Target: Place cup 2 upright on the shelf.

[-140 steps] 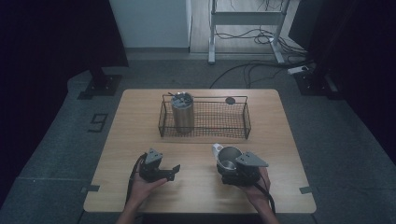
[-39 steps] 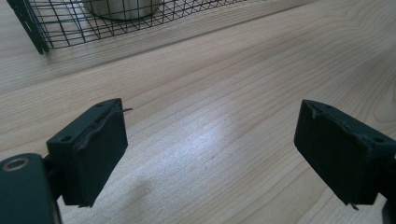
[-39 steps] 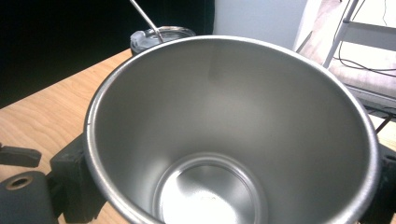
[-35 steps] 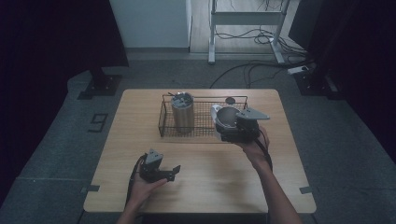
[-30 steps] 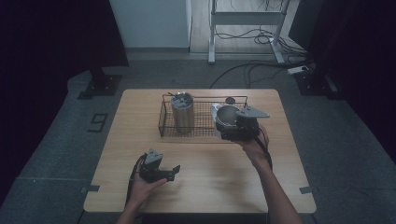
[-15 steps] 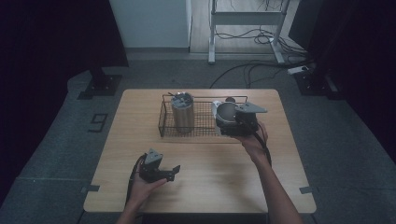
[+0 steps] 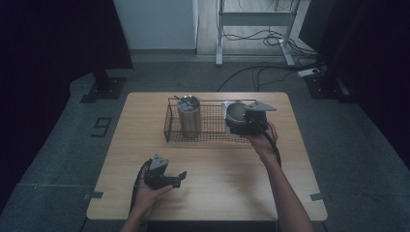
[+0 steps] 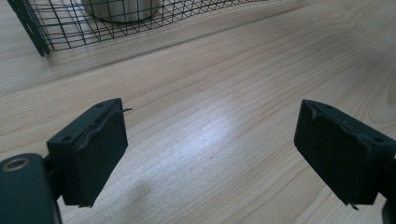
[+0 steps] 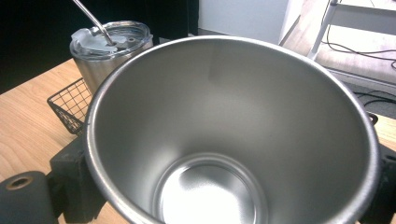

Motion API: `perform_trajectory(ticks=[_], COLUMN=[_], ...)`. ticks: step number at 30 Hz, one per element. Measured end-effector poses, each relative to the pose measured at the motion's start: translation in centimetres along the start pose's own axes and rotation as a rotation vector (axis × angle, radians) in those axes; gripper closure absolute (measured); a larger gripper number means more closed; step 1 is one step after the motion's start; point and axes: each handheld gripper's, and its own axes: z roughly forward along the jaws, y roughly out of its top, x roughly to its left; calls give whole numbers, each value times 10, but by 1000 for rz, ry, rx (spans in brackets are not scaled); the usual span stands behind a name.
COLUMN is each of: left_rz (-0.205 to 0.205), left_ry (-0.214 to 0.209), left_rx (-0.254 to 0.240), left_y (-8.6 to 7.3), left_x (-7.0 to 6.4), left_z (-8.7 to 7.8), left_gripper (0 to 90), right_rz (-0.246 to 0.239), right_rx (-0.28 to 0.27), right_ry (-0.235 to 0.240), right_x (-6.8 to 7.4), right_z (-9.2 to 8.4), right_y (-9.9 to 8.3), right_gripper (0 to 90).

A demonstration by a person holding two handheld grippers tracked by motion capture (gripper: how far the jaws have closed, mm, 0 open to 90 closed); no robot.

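One cup (image 7: 189, 117), lidded and fitted with a straw, is already stood upright in the left part of the wire basket (image 7: 212, 136). A second, open steel cup (image 7: 235, 112) is gripped by the right tool (image 7: 240, 123), whose jaws are pressed against its sides, and is held over the basket's right end, above the mesh and apart from the first cup. It has not yet been set down, so lowering and release are judged to be what is left. The left tool (image 7: 180, 177) is rested on the counter (image 7: 217, 193) near the front edge, its jaws apart with nothing between them.
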Motion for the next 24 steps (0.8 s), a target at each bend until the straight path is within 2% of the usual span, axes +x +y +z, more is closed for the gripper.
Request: perform_trajectory(ticks=[24], left_rz=[-5], left_ry=[-6], left_rx=[-3], left_y=[0], left_x=[2], left_z=[-2], left_gripper=[98], right_rz=[-4], right_rx=[46], right_ry=[-32], right_x=[-16], right_z=[35], right_y=[16], right_gripper=[74])
